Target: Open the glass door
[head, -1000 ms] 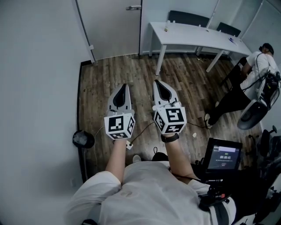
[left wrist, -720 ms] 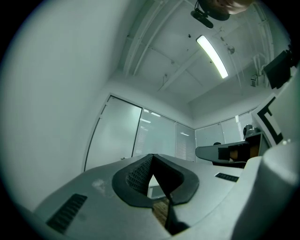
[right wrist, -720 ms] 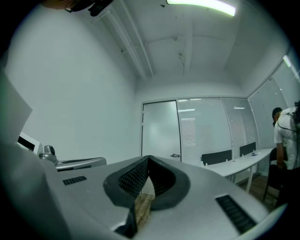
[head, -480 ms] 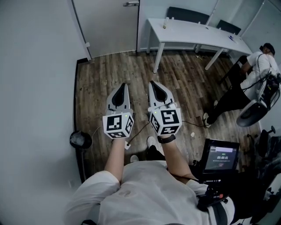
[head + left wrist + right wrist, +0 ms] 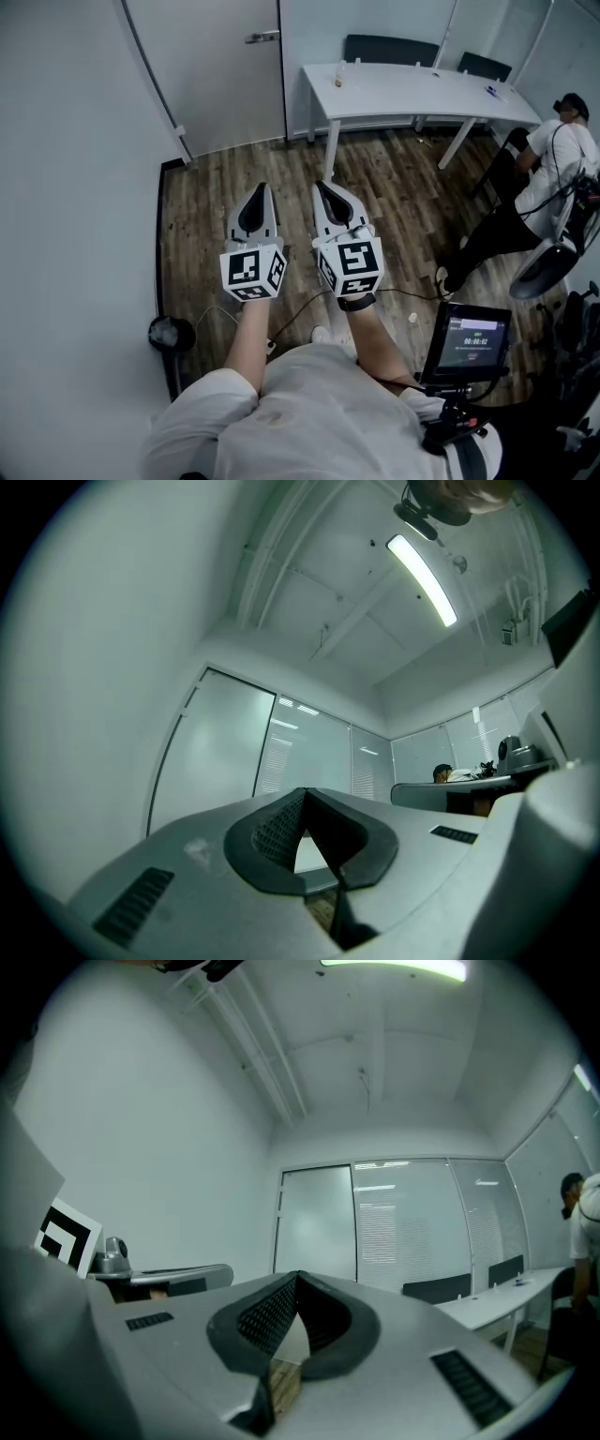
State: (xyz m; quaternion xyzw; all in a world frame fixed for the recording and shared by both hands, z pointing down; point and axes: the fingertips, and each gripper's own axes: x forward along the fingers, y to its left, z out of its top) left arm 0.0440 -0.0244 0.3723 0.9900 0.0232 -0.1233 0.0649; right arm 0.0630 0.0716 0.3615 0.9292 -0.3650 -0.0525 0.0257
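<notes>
The left claw [image 5: 259, 188] and the right claw [image 5: 320, 186] are held side by side in the middle of the head view, close together but not touching, and both point toward the top of the frame. Each gripper view shows its own jaws clenched, dark pads pressed tip to tip with nothing caught between them. The glass door [image 5: 220, 84], a frosted panel in a thin dark frame, stands in the upper left of the head view and looks shut. Its lever handle [image 5: 262, 37] sits near the top edge, well apart from both claws. Wooden floor [image 5: 211, 197] lies between the claws and the door. A plain pale wall [image 5: 66, 187] fills the left side of the frame. To the right of the door a white table [image 5: 412, 89] stands along the upper edge with dark chairs [image 5: 389, 49] behind it. At the right edge a person [image 5: 553, 159] in a white shirt leans over. A small lit screen [image 5: 466, 342] shows at the lower right.
</notes>
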